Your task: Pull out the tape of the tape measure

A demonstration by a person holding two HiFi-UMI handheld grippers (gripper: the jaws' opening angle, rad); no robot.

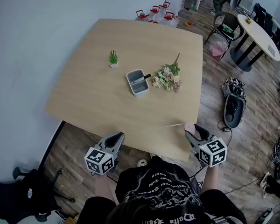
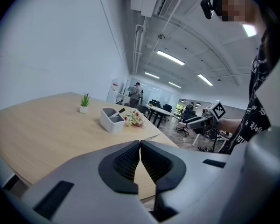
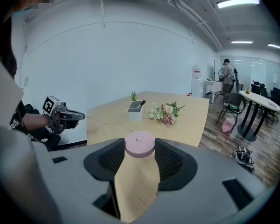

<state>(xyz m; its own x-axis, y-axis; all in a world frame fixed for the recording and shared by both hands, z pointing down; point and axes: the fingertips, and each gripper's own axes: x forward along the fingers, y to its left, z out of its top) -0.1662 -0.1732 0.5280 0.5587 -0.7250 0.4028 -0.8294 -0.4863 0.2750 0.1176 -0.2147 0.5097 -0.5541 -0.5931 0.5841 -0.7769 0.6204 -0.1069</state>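
Handling note: the tape measure, a small round pink case, looks light, rigid and smooth, so grip it across the rim. Its tape looks thin and limp, so pinch it at the end. The case is at the table's 5 o'clock edge, clamped between the right gripper's wide-set jaws. The left gripper, at 7 o'clock, has its jaws fully closed, apparently nipping the tape end. Both grippers tilt slightly downward.

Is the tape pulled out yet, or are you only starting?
Partly done, it seems. The right gripper clamps the pink tape measure. A thin tape already stretches along the table's near edge to the shut left gripper. What is left is pulling it farther, if more is wanted.
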